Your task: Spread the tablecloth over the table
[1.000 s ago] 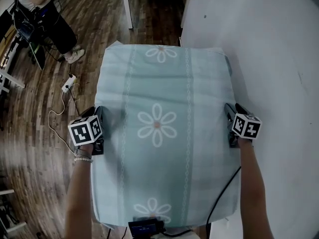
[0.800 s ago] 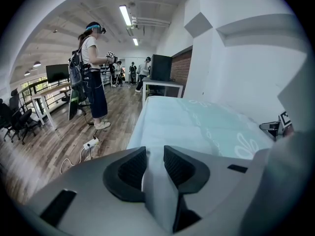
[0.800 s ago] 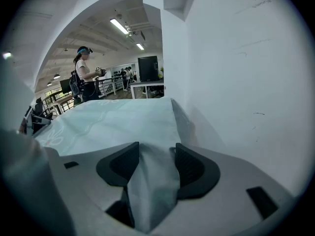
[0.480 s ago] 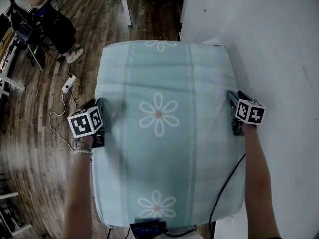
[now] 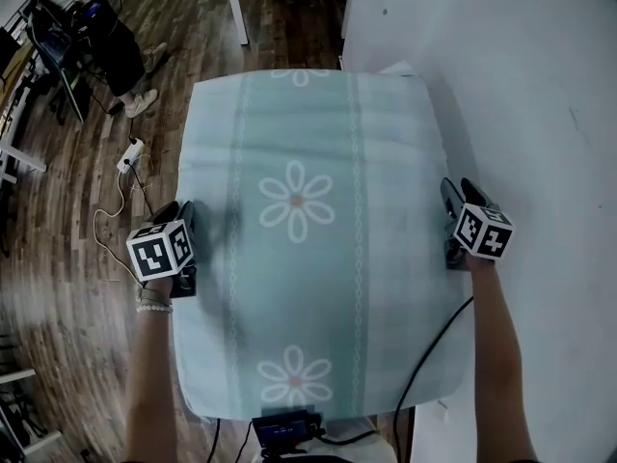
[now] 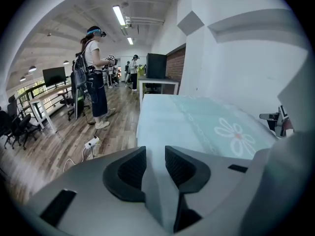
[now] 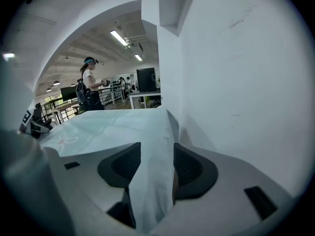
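Note:
A pale teal tablecloth point(image 5: 299, 287) with white flowers lies flat over the table, its edges hanging over the sides. My left gripper point(image 5: 183, 212) is at the cloth's left edge. In the left gripper view a fold of the tablecloth point(image 6: 197, 122) fills the gap of that gripper point(image 6: 155, 154), and the pads press on it while the jaws are opening. My right gripper point(image 5: 448, 199) is at the right edge beside the wall. There the tablecloth point(image 7: 113, 127) runs up through the gripper point(image 7: 156, 154), with the pads on it and the jaws closing.
A white wall point(image 5: 521, 85) runs close along the table's right side. Wood floor point(image 5: 77, 258) lies to the left, with a power strip point(image 5: 132, 154) and its cord. A person point(image 5: 96, 27) stands at the far left. A white table leg point(image 5: 236, 8) is beyond. A black cable point(image 5: 424, 365) trails from my right arm.
The cloth with its flower pattern has slid up the head view toward the far end. Both grippers stay at its side edges, the right one a little higher in the picture.

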`<state>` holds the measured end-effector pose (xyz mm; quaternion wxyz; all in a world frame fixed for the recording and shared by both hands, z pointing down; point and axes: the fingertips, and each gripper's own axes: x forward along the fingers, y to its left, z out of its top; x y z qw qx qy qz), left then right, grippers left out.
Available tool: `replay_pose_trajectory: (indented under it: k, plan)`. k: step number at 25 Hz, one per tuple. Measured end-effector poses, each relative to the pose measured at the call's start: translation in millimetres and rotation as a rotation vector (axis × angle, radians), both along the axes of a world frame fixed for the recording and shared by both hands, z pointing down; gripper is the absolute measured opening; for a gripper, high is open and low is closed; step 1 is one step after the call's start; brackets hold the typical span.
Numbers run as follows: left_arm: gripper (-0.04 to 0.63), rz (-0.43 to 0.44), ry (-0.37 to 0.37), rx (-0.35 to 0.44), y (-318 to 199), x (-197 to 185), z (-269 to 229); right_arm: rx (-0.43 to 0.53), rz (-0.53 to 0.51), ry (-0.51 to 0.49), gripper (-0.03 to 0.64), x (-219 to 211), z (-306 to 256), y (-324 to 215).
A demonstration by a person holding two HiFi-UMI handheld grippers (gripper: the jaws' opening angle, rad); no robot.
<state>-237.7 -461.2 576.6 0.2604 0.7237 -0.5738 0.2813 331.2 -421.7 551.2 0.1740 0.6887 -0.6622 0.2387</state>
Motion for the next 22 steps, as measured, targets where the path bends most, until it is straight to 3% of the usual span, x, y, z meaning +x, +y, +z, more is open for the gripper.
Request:
replay_pose_trajectory:
  k: [6, 10, 16, 19, 22]
  plan:
    - [0.121, -0.058, -0.013, 0.012, 69.3, -12.1, -10.5, 0.056, -0.05, 0.044, 0.181, -10.3, -29.2, 65.2]
    - [0.075, -0.027, -0.067, 0.155, 98.2, -2.8, -59.6, 0.128, -0.079, 0.101, 0.096, -20.4, -65.7, 95.0]
    - [0.036, 0.074, -0.152, 0.396, 143.2, 37.9, -153.1, 0.263, -0.115, 0.101, 0.061, -47.3, -128.0, 141.5]
    - [0.024, 0.154, -0.156, 0.466, 176.0, 63.8, -182.9, 0.316, -0.138, 0.106, 0.049, -64.9, -150.7, 171.1]
    - [0.017, 0.207, -0.099, 0.516, 205.6, 90.6, -209.3, 0.358, -0.134, 0.123, 0.049, -71.9, -175.5, 197.1]
